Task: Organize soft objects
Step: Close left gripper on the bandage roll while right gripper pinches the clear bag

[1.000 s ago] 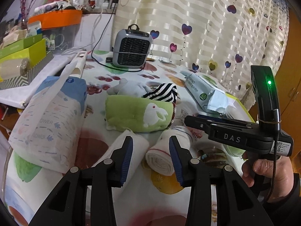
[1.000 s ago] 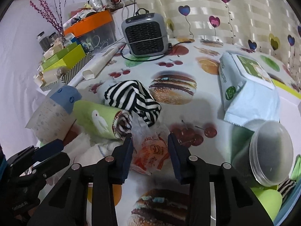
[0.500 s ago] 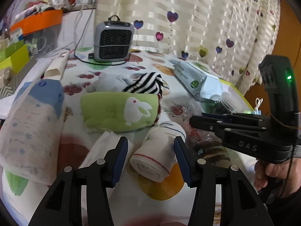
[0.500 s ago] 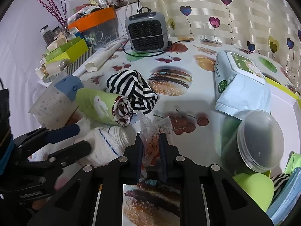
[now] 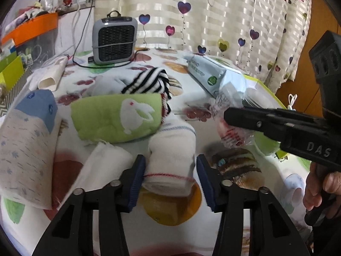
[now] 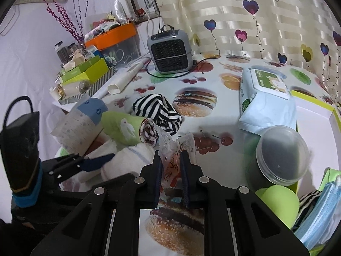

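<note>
heater (image 6: 170,51): tabletop's far edge
orange-lidded box (image 6: 116,40): far left corner
lidded plastic tub (image 6: 281,152): right edge

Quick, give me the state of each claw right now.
Left claw: jaws have just been closing around the rolled white towel, not yet clamped; counts as open.
Right claw: shut on the crinkly plastic packet.

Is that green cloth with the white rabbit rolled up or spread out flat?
Rolled up. The green rabbit cloth lies as a thick cylinder on the table, and the right wrist view shows a spiral of layers at its end.
</note>
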The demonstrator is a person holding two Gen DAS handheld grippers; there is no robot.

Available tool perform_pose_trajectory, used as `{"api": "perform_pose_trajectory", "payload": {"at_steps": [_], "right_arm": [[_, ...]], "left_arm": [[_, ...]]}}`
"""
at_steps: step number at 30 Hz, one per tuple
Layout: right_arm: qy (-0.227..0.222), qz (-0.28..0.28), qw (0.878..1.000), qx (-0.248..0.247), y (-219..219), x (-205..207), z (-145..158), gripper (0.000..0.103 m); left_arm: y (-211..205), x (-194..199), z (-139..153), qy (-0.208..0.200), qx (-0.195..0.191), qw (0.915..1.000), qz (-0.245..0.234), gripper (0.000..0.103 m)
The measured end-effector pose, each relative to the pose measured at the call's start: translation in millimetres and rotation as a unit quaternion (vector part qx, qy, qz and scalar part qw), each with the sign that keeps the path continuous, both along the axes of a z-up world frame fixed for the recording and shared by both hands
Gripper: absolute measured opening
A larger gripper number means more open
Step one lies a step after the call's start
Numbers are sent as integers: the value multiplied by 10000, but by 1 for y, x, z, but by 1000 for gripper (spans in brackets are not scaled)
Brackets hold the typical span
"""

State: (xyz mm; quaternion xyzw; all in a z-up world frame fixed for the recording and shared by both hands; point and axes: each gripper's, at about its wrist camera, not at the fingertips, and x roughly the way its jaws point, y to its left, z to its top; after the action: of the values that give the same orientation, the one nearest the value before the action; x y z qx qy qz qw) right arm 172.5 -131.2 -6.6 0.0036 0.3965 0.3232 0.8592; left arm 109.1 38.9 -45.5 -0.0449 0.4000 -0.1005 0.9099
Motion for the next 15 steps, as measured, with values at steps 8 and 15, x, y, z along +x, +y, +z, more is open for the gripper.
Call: {"api": "perform_pose_trajectory", "payload": {"at_steps": [8,15], "right_arm": [[-160,36,9997,165,-11,-17,13,17],[-361,49,9988,322,-21,-32,28,17]], "left_arm": [[-3,-10,4,-55,-43,9998,192,39],[-5,-31,25,-297,-129,9990,307,39]]}}
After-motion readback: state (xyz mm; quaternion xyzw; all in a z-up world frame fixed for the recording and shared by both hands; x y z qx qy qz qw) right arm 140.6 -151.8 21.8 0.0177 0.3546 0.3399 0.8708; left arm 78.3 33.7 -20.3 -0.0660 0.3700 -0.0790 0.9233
